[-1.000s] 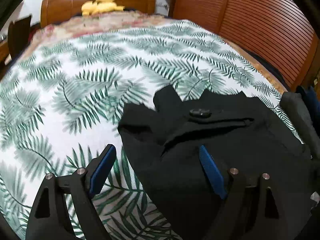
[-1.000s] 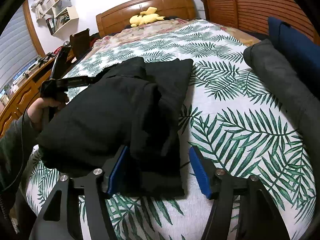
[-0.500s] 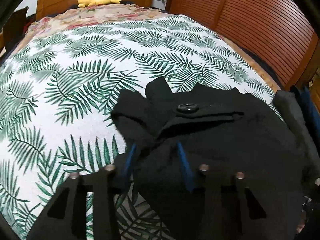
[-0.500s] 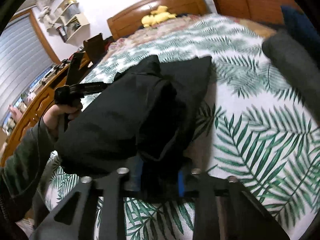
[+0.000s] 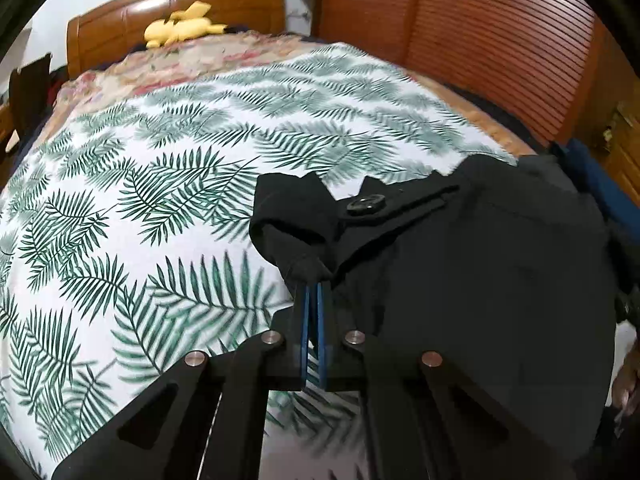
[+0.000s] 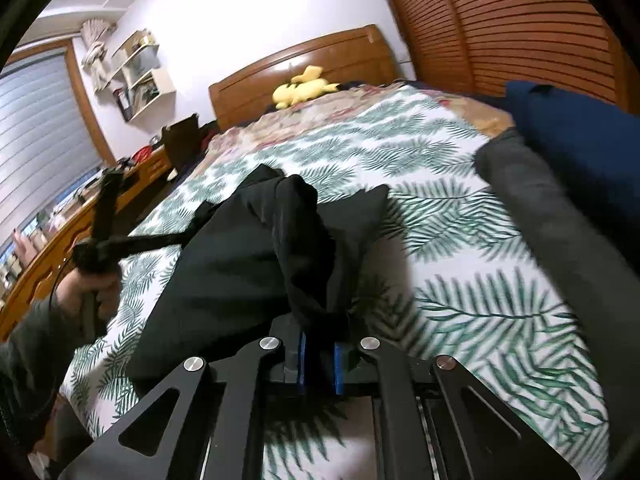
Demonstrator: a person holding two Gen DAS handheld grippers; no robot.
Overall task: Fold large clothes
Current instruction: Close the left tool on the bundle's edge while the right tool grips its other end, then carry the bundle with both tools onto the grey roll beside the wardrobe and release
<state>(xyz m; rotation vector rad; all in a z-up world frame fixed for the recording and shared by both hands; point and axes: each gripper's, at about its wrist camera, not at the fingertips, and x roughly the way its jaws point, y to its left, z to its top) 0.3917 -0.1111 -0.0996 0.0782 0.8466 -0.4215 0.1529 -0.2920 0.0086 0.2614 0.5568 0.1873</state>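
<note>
Lying on the bed (image 5: 168,184), one black garment (image 5: 500,264) occupies the near part of the palm-leaf bedspread; its single black button (image 5: 366,205) sits close to the far edge of the cloth. Two grippers hold it. The left gripper (image 5: 313,292) has just been closing, and its two blue-padded fingers (image 5: 306,320) now stand almost together, pinching a thin fold at the garment's edge. The right gripper (image 6: 319,344) has also just been closing; its two fingers (image 6: 339,364) clamp a thicker bunch of the same fabric, which rises from the jaws in a gathered ridge. In the right wrist view, one hand (image 6: 90,284) grips the handle of the left gripper at the garment's opposite side. One yellow plush toy (image 5: 180,28) lies against the wooden headboard (image 5: 120,24). Two further folded items lie beside the garment: one grey (image 6: 568,216) and one dark blue (image 6: 568,120), touching each other.
</note>
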